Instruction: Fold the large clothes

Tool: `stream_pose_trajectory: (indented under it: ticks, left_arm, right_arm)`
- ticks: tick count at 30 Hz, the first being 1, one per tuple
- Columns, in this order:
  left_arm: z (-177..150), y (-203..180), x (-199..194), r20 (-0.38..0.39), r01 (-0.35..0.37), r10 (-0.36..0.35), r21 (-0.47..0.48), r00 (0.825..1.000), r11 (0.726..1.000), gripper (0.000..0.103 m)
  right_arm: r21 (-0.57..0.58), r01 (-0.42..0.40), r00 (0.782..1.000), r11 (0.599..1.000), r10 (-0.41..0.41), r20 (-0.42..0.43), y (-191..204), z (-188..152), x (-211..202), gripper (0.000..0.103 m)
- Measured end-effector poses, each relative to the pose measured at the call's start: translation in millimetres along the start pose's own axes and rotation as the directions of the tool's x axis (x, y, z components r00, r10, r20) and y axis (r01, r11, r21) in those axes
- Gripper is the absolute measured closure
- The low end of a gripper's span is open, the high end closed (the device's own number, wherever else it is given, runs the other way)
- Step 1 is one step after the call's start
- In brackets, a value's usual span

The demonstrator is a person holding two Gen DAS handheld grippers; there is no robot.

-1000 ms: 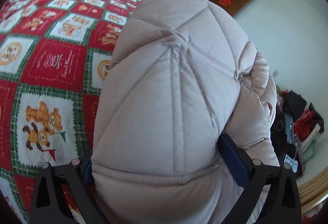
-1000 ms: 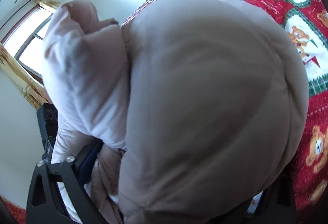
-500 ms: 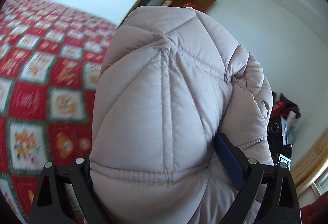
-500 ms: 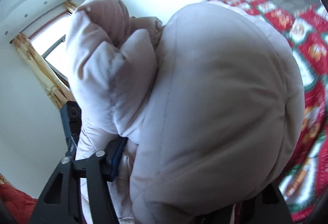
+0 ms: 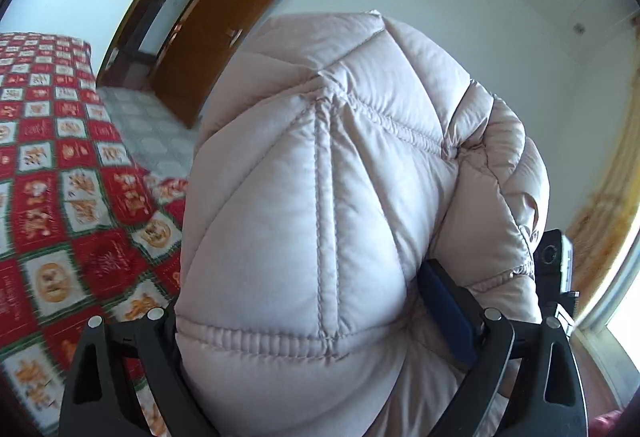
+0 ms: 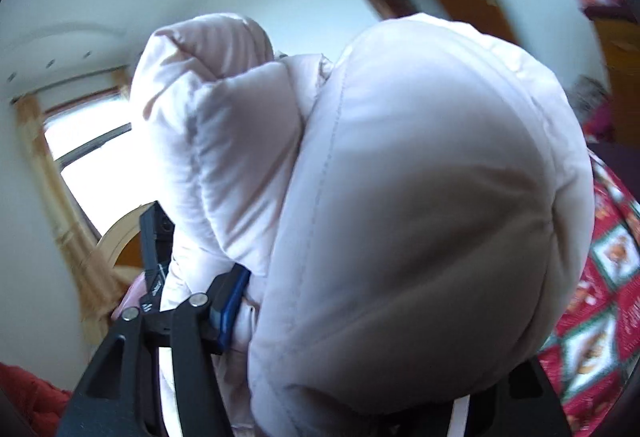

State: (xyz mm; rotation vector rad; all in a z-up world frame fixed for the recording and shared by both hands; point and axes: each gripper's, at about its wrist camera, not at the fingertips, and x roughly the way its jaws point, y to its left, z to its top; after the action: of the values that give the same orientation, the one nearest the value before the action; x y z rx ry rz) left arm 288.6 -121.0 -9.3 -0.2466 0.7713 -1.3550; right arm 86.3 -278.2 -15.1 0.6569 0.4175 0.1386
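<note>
A pale pink quilted puffer jacket [image 5: 320, 237], bunched and bulging, is pinched in the jaws of the left gripper [image 5: 304, 349] and the right gripper [image 6: 360, 317], above the red patchwork bed [image 5: 60, 197].

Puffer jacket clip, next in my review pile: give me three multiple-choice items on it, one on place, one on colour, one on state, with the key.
1. Where is the puffer jacket in relation to the patterned bedspread?
A. Spread flat on it
B. Bunched between the fingers of both hand-held grippers, off it
C. Hanging on the door

2. What colour are the gripper pads?
A. Blue
B. Yellow
C. White

3. How is the wooden door?
A. Shut
C. Open
B. Off its hinges, on the floor

Key: 1 B, since padded fabric bulges between the fingers of the left hand-held gripper and the right hand-held gripper; 2 A, a blue pad presses the fabric in both views; 3 C, the leaf stands swung away from its dark frame.
</note>
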Motion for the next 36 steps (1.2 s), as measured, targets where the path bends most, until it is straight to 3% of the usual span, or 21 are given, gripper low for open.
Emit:
stream_pose_trajectory:
  ticks: [4,6,9,11,13,15,20,23,25,26,27,30,32,33,36]
  left_arm:
    - [-8,24,69,-0.102,-0.139,0.139,-0.002,0.985,0.990,0.007]
    - [-16,42,89,-0.139,-0.215,0.211,-0.016,0.968,0.976,0.007]
    - [-29,63,111,-0.166,-0.345,0.336,-0.025,0.927,0.938,0.007]
    - [-29,68,116,-0.162,-0.389,0.375,-0.059,0.913,0.920,0.007]
    - [-27,79,122,-0.161,-0.430,0.413,-0.085,0.896,0.899,0.005]
    - [-26,84,136,-0.148,-0.470,0.458,-0.057,0.876,0.881,0.001]
    - [-36,74,145,-0.112,-0.531,0.532,0.040,0.839,0.847,0.001]
    - [-35,81,150,-0.114,-0.536,0.537,0.043,0.836,0.843,0.001]
    - [-32,81,150,-0.117,-0.539,0.539,0.033,0.834,0.842,0.001]
    - [-33,75,148,-0.116,-0.543,0.543,0.037,0.831,0.839,0.001]
    - [-32,76,152,-0.113,-0.549,0.549,0.039,0.828,0.835,0.001]
    - [-34,71,152,-0.100,-0.565,0.567,0.043,0.818,0.824,0.001]
    - [-35,70,151,-0.100,-0.571,0.572,0.046,0.814,0.820,0.001]
    - [-35,69,150,-0.102,-0.573,0.574,0.046,0.812,0.818,0.001]
    - [-35,69,149,-0.102,-0.581,0.583,0.053,0.806,0.812,0.001]
  right_arm:
    - [0.120,0.052,0.998,0.991,-0.048,-0.032,-83,-8,22,0.041]
    - [0.163,0.091,0.994,0.982,-0.080,-0.071,-123,-7,44,0.041]
    - [0.167,0.185,0.978,0.968,-0.165,-0.128,-165,-1,77,0.041]
    - [0.212,0.201,0.974,0.956,-0.172,-0.149,-201,1,90,0.036]
    - [0.250,0.218,0.971,0.943,-0.184,-0.153,-230,1,98,0.019]
    - [0.288,0.220,0.973,0.932,-0.186,-0.140,-257,-1,87,0.015]
    - [0.267,0.306,0.951,0.914,-0.281,-0.129,-244,-7,48,0.013]
    - [0.207,0.388,0.920,0.898,-0.392,-0.027,-216,-1,-4,0.016]
    - [0.152,0.456,0.887,0.877,-0.462,0.012,-190,5,-28,0.034]
    - [0.118,0.488,0.870,0.865,-0.493,0.017,-174,8,-37,0.037]
    - [0.098,0.492,0.868,0.865,-0.496,0.025,-154,7,-44,0.040]
    - [0.029,0.450,0.892,0.892,-0.451,0.034,-116,20,-35,0.040]
    - [-0.008,0.507,0.861,0.862,-0.507,0.038,-104,9,-27,0.040]
    - [-0.031,0.548,0.837,0.836,-0.546,0.037,-106,7,-10,0.040]
    - [-0.101,0.598,0.798,0.795,-0.603,-0.025,-117,-5,35,0.042]
